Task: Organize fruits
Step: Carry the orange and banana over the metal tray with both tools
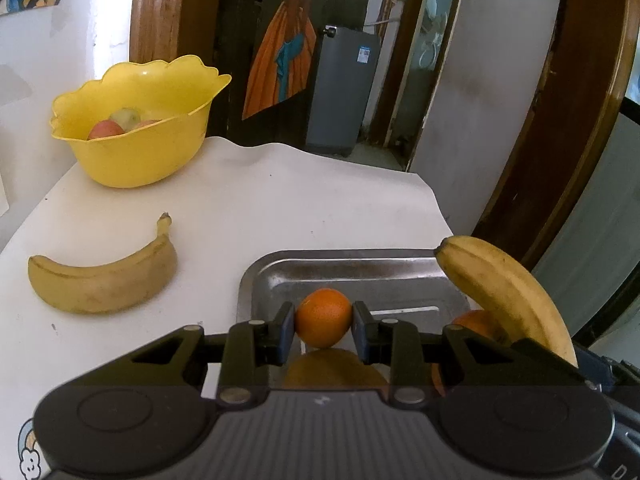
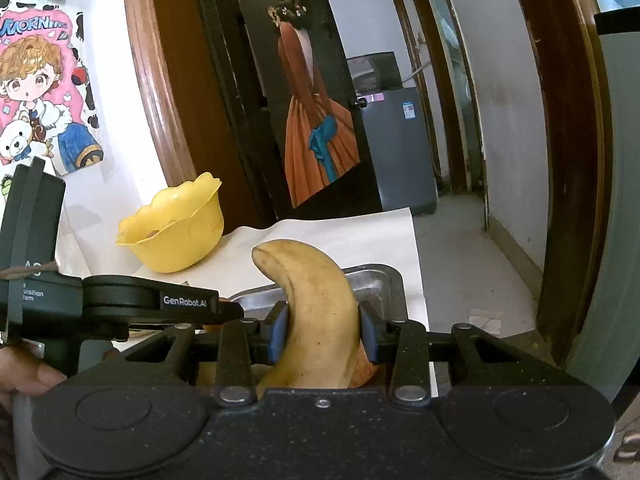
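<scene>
Left gripper (image 1: 323,330) clamping an orange (image 1: 323,317) over the metal tray (image 1: 360,270), right gripper (image 2: 323,330) clenching a banana (image 2: 316,312), second banana (image 1: 102,280) seen only left-side.

A grey washing machine (image 1: 340,92) stands beyond a door poster (image 2: 316,120), cartoon sticker (image 2: 40,92) nearby.

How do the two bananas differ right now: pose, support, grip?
The banana on the table lies flat on the white cover, free of any gripper; the held banana stands on end, curved tip up, clamped in the right gripper over the metal tray. Both are yellow, unpeeled and brown-speckled.
</scene>
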{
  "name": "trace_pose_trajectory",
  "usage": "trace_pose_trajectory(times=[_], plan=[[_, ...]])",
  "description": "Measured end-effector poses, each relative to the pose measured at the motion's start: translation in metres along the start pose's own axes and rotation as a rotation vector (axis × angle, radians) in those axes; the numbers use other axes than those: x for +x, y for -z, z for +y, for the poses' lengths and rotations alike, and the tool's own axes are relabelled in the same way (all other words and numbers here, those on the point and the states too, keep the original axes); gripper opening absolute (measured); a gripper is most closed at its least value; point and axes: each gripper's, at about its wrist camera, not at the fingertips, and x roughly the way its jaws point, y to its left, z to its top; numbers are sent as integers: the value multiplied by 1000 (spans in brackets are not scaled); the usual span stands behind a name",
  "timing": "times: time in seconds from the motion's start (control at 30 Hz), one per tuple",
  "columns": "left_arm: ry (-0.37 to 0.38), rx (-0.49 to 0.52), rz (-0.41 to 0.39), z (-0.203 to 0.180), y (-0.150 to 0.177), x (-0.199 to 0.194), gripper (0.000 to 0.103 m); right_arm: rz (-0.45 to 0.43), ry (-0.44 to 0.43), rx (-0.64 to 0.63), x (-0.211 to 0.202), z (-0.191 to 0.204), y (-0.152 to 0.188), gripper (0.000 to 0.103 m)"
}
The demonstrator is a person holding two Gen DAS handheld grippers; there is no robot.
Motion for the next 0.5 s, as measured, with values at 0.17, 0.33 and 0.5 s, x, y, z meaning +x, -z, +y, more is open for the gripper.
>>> trace_pose_trajectory(times=[0.17, 0.33, 0.5], plan=[[-2, -6, 3, -1, -1, 2, 33, -1, 3, -22, 1, 3, -1, 39], [-3, -11, 6, -1, -2, 3, 33, -6, 10, -33, 4, 6, -1, 40], [-11, -13, 9, 0, 0, 2, 34, -8, 13, -40, 3, 8, -1, 40]])
